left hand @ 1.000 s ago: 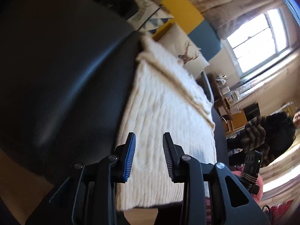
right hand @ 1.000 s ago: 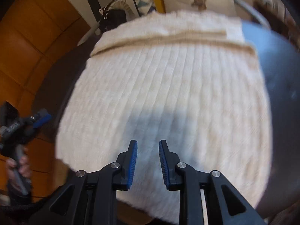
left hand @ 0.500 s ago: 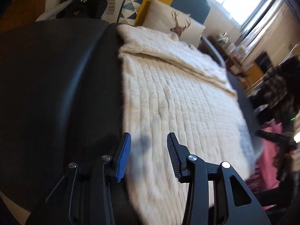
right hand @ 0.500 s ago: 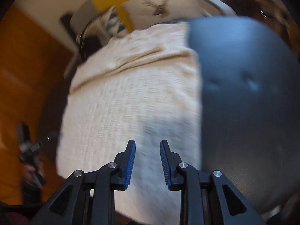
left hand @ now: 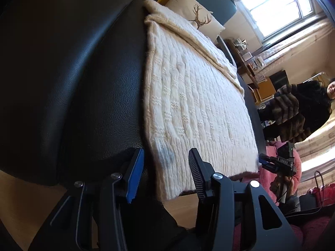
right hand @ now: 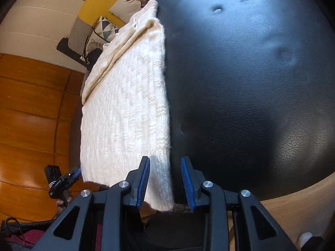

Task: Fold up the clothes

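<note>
both tools [left hand: 166,174] [right hand: 165,179] tilt downward, jaws opening astride the sweater's [left hand: 196,104] near corners.

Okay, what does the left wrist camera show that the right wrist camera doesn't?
Only the left wrist view shows the window and a person in dark clothes. Only the right wrist view shows the orange wood panelling and dimples in the black cushion. Both show the cream knit sweater lying flat, the deer pillow, and each opening tool straddling a near sweater corner.
</note>
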A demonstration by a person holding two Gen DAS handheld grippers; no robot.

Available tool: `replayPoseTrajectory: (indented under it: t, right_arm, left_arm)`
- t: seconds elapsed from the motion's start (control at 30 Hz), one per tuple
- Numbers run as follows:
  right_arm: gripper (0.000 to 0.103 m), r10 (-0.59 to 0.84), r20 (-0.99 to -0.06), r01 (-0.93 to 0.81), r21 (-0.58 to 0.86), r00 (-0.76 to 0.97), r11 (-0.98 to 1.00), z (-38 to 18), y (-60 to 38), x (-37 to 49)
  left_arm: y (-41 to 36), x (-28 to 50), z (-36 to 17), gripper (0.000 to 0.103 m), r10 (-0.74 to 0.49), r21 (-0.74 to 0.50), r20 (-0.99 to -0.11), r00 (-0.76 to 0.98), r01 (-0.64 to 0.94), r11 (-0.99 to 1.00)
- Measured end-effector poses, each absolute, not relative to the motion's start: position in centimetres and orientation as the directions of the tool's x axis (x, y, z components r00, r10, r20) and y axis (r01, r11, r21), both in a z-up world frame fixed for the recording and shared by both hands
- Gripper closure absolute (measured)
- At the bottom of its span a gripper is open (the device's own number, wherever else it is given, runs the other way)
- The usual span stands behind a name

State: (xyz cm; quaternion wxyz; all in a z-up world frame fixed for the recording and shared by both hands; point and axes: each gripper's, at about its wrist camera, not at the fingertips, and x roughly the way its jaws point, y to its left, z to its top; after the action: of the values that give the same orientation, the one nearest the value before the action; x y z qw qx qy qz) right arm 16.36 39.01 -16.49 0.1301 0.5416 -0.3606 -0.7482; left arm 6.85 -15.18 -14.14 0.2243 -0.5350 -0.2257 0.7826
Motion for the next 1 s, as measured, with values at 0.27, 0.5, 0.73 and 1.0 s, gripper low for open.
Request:
replayPoseTrajectory:
  t: [0.27,0.5,0.73,1.0]
  right_arm:
    - [0.070,-0.604,-0.704,-0.179,0.694,-0.374,-0.698,-16.7,37.5,15.7]
    - [0.070,-0.607,-0.699,-0.190,0.700,-0.378,-0.688,-16.8,37.4,15.5]
    - [0.070,-0.599,-0.706,-0.191,0.692,-0.378,-0.696,-16.5,37.3,15.2]
    - [0.068,-0.389,-0.745,-0.150,0.541,-0.541,-0.827,-10.8,36.6,15.1]
  left_arm:
    - [-16.6,6.7,-14.2,0.055,0.656,-0.686,-0.676,-0.337,-0.038,-0.726]
    - [-17.0,8.0,-15.0,0.053,0.689,-0.736,-0.648,-0.325,0.036,-0.676]
    - [-15.8,8.0,-17.0,0.050,0.770,-0.817,-0.568,-0.291,0.094,-0.568]
    - [-16.2,8.4,-16.6,0.047,0.724,-0.774,-0.621,-0.299,0.092,-0.626]
